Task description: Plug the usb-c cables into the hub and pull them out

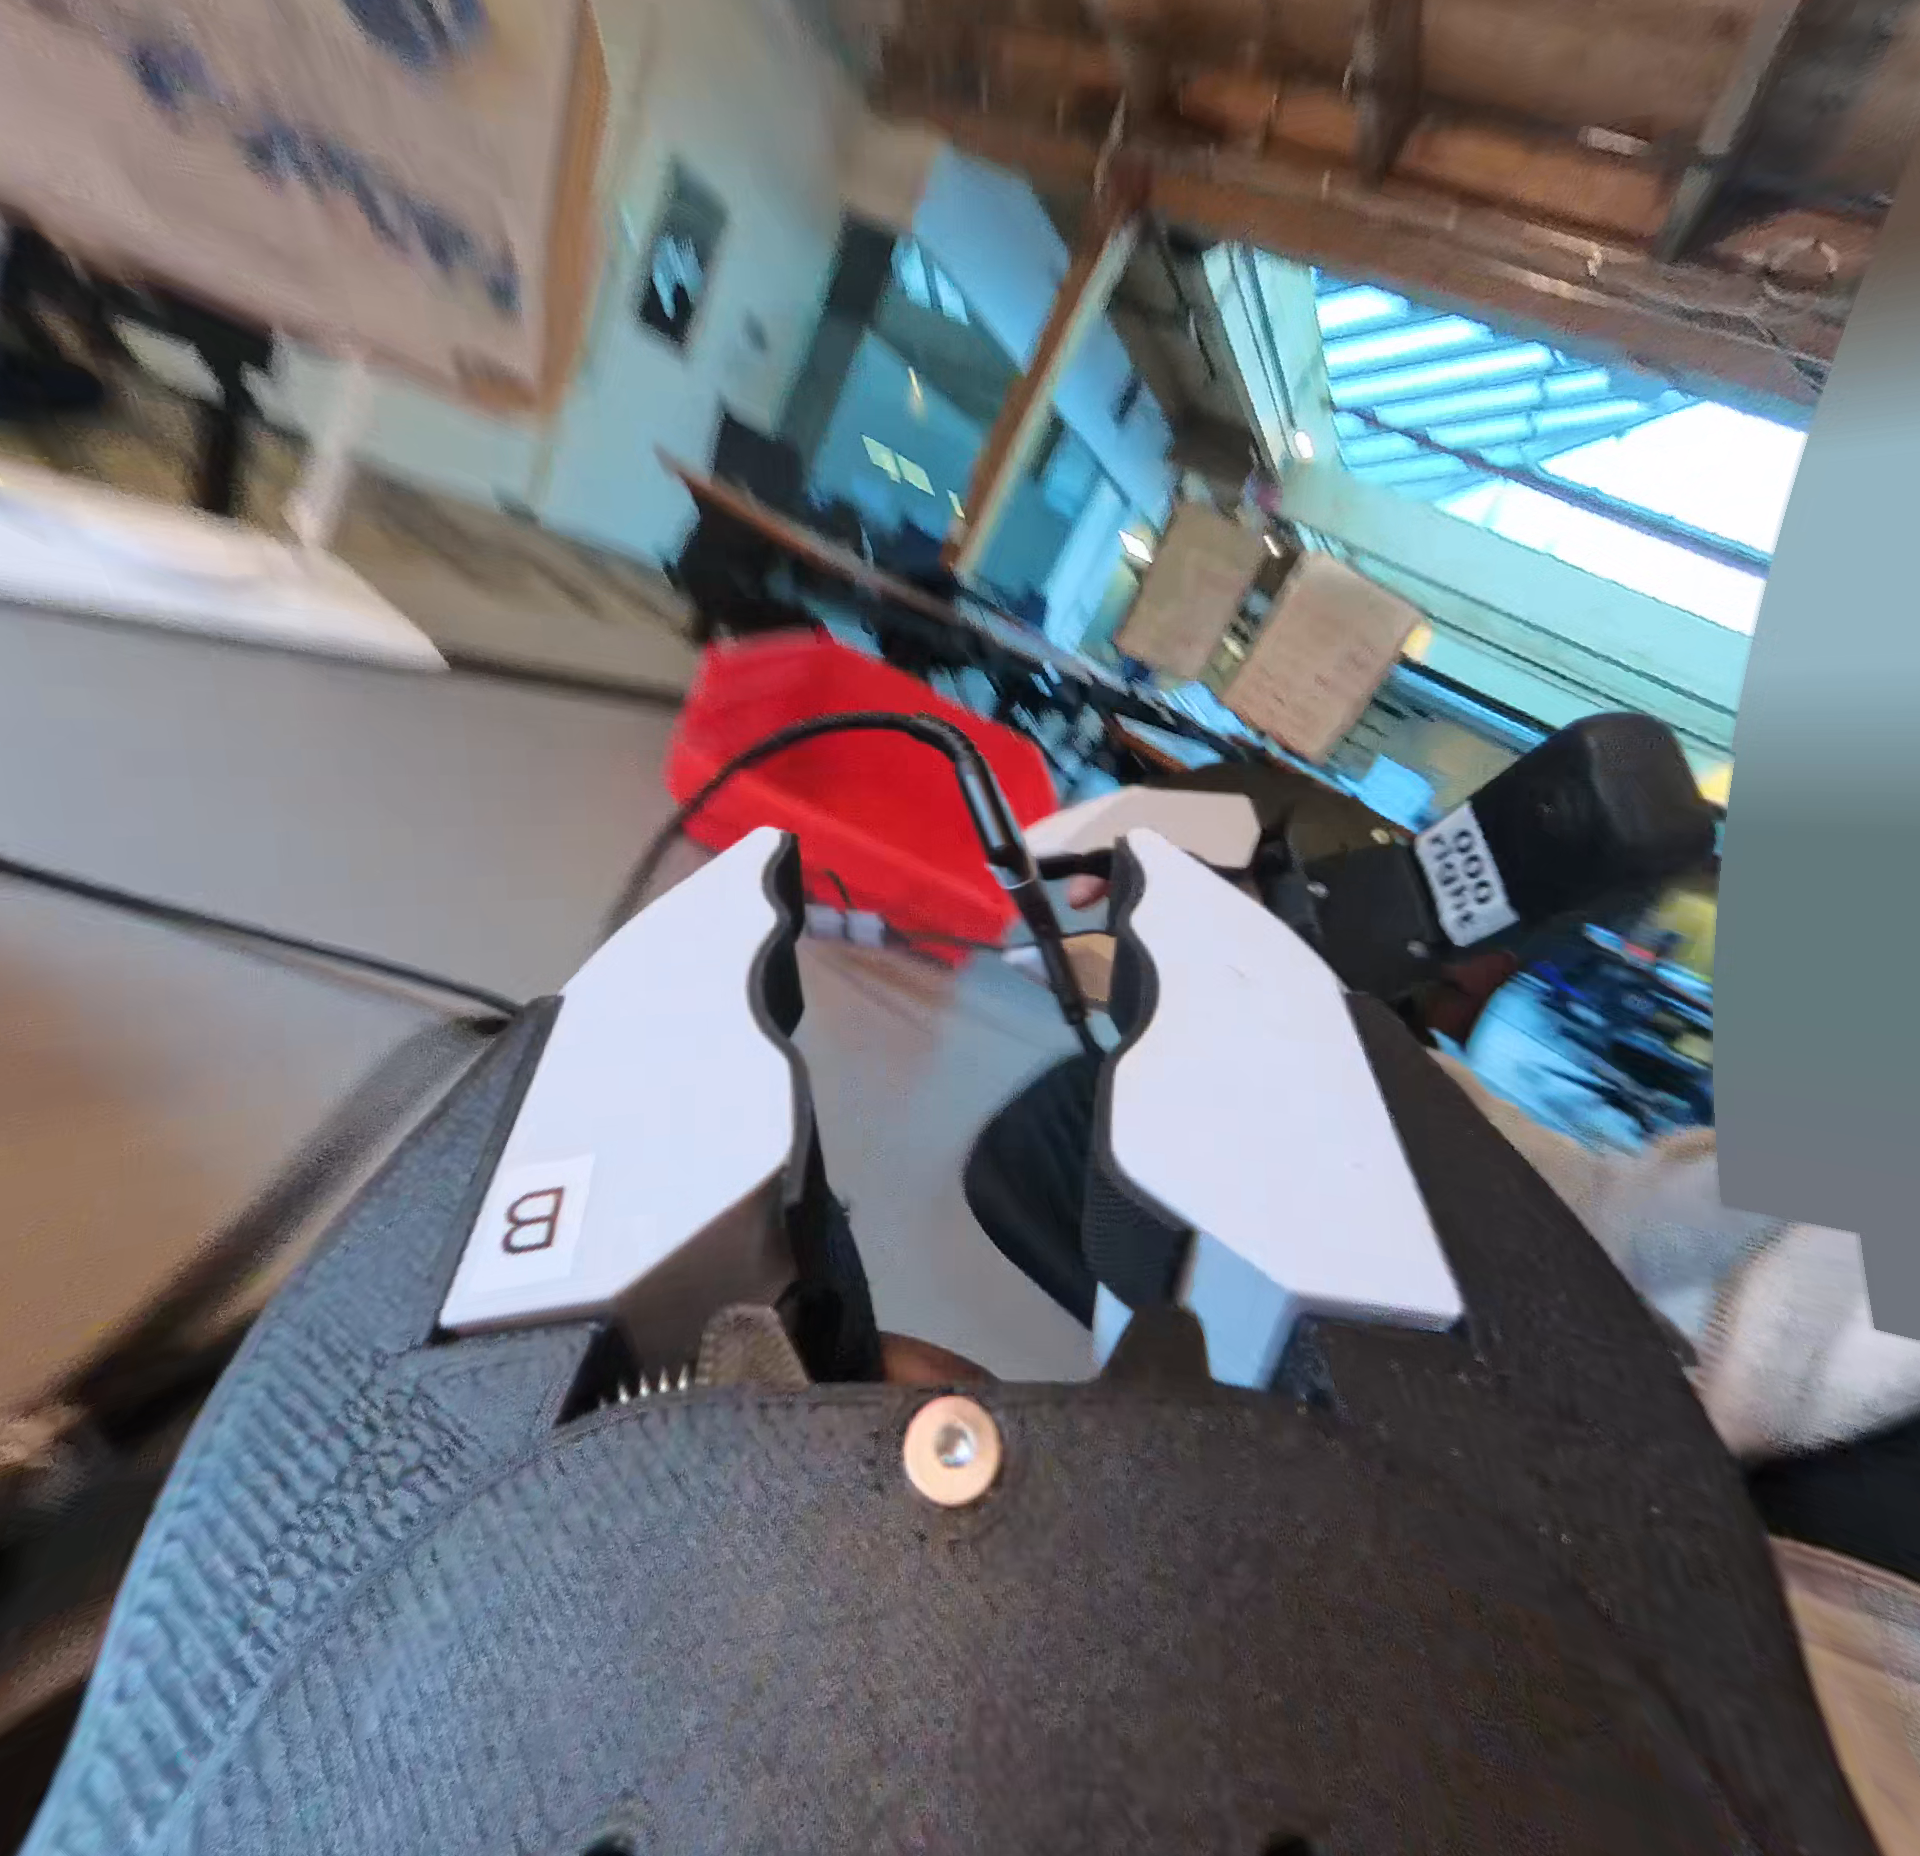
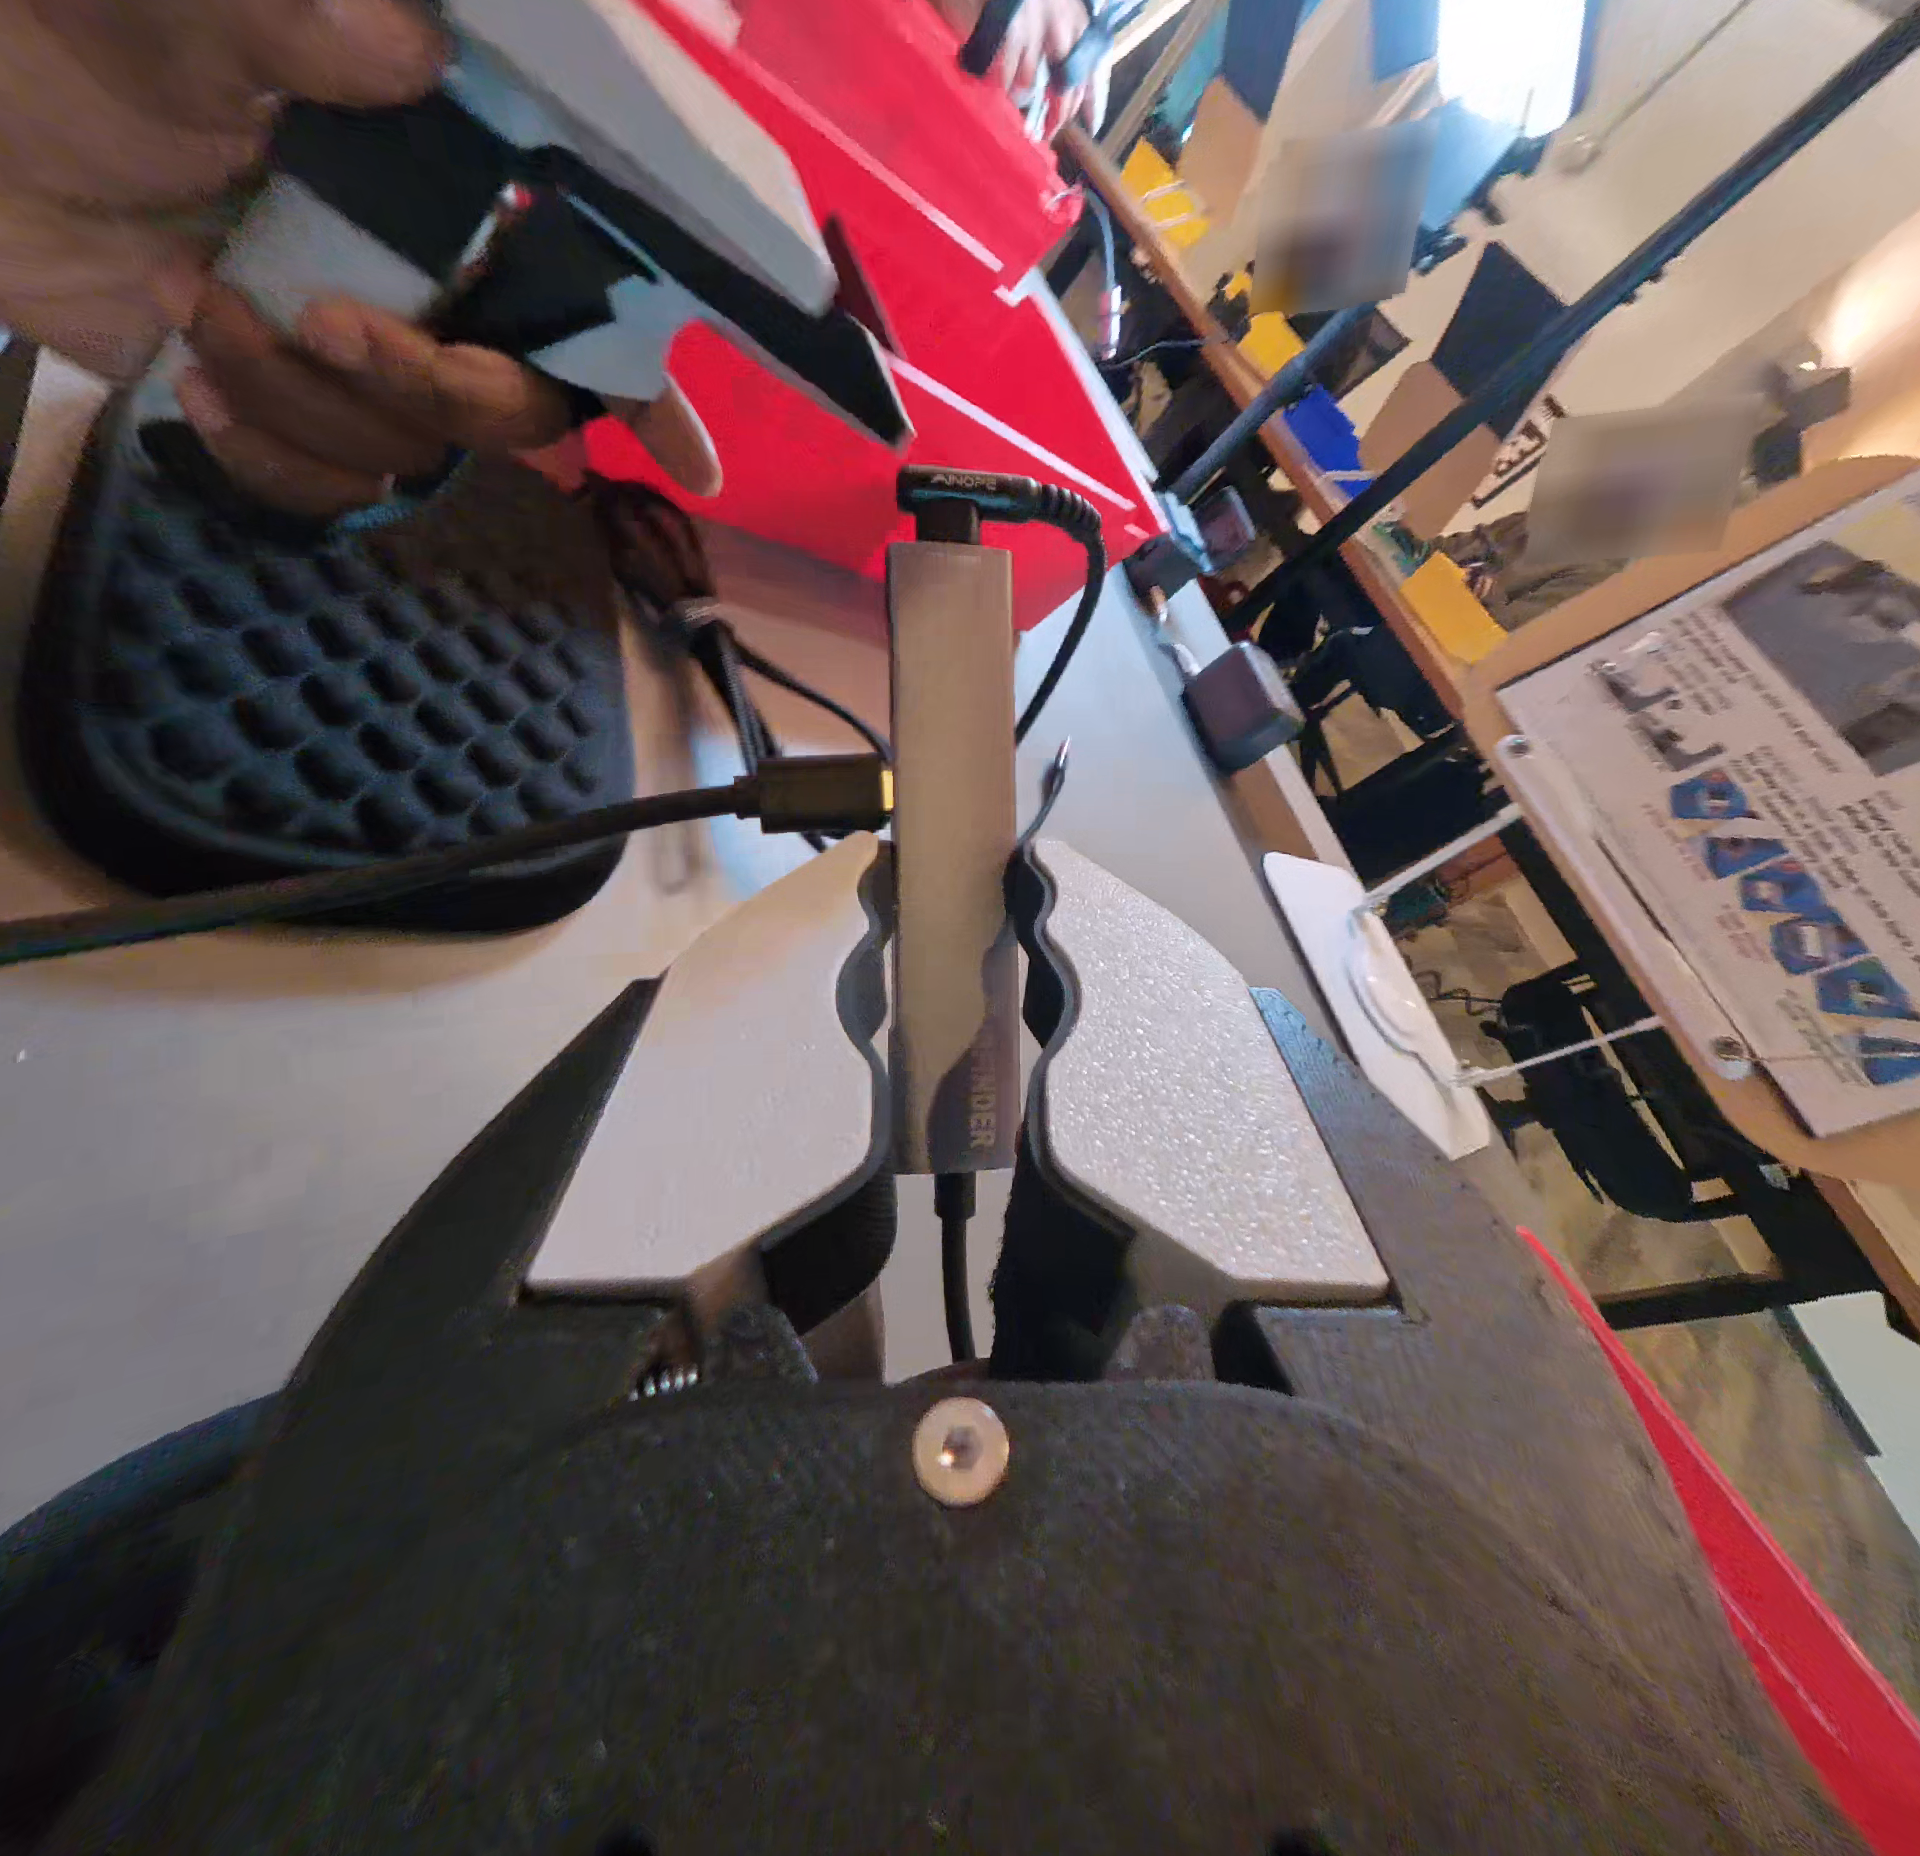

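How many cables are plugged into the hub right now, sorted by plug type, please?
Right-angle plug at the end of the hub: 1
Straight plug on its side: 1
Cable at its near end, between the fingers: 1
Total: 3

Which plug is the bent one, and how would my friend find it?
Find the grey hub standing upright, pinched in the right tool above the pale table. The bent plug sits in its far tip. Unlike the straight plug in the hub's side, it turns a corner like an L.
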{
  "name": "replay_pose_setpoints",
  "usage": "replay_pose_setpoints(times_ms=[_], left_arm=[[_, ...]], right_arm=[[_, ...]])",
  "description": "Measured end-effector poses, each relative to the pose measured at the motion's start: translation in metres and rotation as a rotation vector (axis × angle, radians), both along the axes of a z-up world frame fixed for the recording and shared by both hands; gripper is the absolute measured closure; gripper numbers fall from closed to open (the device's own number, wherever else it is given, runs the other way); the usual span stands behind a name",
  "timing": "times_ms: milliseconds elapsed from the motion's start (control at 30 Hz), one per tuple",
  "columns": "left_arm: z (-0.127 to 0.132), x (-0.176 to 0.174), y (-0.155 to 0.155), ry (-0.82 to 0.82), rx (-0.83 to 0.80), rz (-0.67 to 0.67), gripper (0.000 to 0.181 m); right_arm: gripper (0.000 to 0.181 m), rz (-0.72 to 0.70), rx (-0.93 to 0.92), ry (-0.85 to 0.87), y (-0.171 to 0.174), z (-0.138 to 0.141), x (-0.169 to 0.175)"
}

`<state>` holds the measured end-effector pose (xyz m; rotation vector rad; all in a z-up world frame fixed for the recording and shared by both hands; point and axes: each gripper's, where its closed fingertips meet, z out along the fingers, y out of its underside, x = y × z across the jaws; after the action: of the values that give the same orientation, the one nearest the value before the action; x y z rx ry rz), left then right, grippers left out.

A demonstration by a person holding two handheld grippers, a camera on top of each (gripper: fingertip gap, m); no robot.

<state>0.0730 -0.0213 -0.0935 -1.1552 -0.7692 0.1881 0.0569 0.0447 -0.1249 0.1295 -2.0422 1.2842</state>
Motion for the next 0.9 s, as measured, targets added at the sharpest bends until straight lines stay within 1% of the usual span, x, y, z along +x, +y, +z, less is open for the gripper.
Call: replay_pose_setpoints(times_ms=[100, 167, 233, 300, 400, 467, 600, 700, 800, 900], left_arm=[[0.024, 0.006, -0.028, 0.256, 0.025, 0.229, 0.124], [0.032, 0.013, -0.041, 0.406, 0.022, 0.365, 0.124], [0.035, 0.020, -0.049, 0.511, 0.025, 0.448, 0.124], [0.030, 0.021, -0.046, 0.534, 0.023, 0.440, 0.124], [0.015, 0.013, -0.046, 0.501, 0.027, 0.443, 0.124], [0.016, 0.012, -0.052, 0.481, 0.083, 0.438, 0.124], [0.011, 0.003, -0.066, 0.389, 0.191, 0.420, 0.127], [0.011, 0.002, -0.068, 0.385, 0.206, 0.425, 0.128], [0.011, 0.004, -0.063, 0.408, 0.170, 0.421, 0.128], [0.010, 0.004, -0.060, 0.414, 0.150, 0.422, 0.129]], right_arm=[[0.160, -0.033, -0.080, 0.004, 0.009, 0.029, -0.013], [0.159, -0.058, -0.144, 0.020, 0.014, 0.054, -0.023], [0.160, -0.094, -0.203, 0.044, 0.020, 0.082, -0.034], [0.159, -0.138, -0.240, 0.081, 0.027, 0.111, -0.046], [0.160, -0.205, -0.278, 0.163, 0.040, 0.155, -0.062], [0.160, -0.258, -0.301, 0.175, 0.053, 0.182, -0.074], [0.160, -0.392, -0.372, 0.249, 0.095, 0.232, -0.100], [0.160, -0.465, -0.469, 0.272, 0.133, 0.266, -0.111], [0.160, -0.575, -0.513, 0.320, 0.173, 0.292, -0.120], [0.160, -0.674, -0.497, 0.369, 0.202, 0.304, -0.126]])
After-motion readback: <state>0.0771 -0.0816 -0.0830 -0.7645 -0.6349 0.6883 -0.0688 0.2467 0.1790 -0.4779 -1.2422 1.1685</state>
